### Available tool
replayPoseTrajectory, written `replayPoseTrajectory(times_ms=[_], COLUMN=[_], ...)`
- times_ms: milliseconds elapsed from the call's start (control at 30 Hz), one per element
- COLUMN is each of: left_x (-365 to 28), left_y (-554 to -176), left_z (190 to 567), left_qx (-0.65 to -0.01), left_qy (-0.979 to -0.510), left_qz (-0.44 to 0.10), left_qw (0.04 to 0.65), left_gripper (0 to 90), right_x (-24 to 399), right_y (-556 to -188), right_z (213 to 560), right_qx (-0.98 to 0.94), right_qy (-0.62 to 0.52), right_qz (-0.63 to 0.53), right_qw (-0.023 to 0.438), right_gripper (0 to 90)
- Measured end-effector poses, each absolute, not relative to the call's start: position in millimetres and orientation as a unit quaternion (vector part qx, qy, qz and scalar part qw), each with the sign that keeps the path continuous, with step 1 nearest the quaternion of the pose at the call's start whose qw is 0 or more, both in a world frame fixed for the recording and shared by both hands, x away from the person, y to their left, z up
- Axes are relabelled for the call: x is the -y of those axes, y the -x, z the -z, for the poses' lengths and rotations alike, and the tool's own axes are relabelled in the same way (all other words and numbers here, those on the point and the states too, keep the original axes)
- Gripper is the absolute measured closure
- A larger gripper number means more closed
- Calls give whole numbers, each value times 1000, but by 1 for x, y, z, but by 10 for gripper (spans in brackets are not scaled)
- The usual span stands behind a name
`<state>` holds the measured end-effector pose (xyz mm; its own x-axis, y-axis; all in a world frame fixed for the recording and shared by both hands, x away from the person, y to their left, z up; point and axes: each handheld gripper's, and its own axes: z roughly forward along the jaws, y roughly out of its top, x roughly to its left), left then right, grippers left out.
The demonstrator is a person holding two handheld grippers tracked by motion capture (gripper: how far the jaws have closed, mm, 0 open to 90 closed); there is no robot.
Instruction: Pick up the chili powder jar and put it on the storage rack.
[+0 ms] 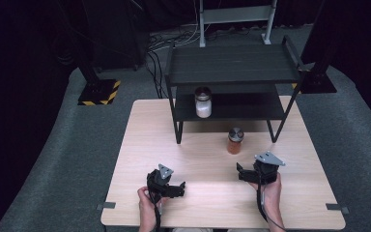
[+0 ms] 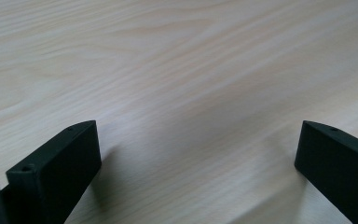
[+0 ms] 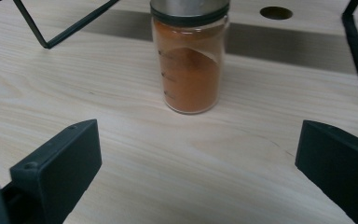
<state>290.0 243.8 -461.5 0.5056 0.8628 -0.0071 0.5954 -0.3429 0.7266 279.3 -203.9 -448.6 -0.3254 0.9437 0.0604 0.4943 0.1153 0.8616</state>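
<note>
**Approach to the orange spice jar, jaws spread**

The right gripper (image 1: 241, 172) faces a small glass jar of orange powder with a metal lid (image 3: 189, 56), which stands upright on the pale wooden table (image 1: 140, 145), just in front of the black two-tier metal shelf rack (image 1: 232, 65). Its jaws stand wide apart and hold nothing. The left gripper (image 2: 198, 154) rests low over bare tabletop, likewise spread and empty. A second glass jar of white powder (image 1: 203, 102) sits on the rack's lower shelf. The step in hand appears to be grasping the orange jar: advance level, centre the jar between the jaws, close on the glass body below the lid, and avoid nudging it over.
</note>
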Motion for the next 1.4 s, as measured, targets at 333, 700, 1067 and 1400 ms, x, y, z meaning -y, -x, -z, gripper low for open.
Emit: replayPoseTrajectory(times_ms=[333,700,1067,1400], left_x=[-244,-244,-244,-244], left_y=[-290,-290,-290,-292], left_z=[462,462,462,462], left_qx=[-458,-458,-458,-457], left_qy=[-796,-796,-796,-797], left_qz=[-194,-194,-194,-193], left_qw=[345,345,345,346], left_gripper=[1,1,1,1], right_x=[197,189,178,186], right_y=[-305,-347,-374,-362], right_z=[458,463,482,474], right_qx=[-699,-706,-714,-728], right_qy=[-510,-497,-478,-472], right_qz=[-425,-427,-427,-414], right_qw=[266,269,282,276], right_gripper=[0,0,314,313])
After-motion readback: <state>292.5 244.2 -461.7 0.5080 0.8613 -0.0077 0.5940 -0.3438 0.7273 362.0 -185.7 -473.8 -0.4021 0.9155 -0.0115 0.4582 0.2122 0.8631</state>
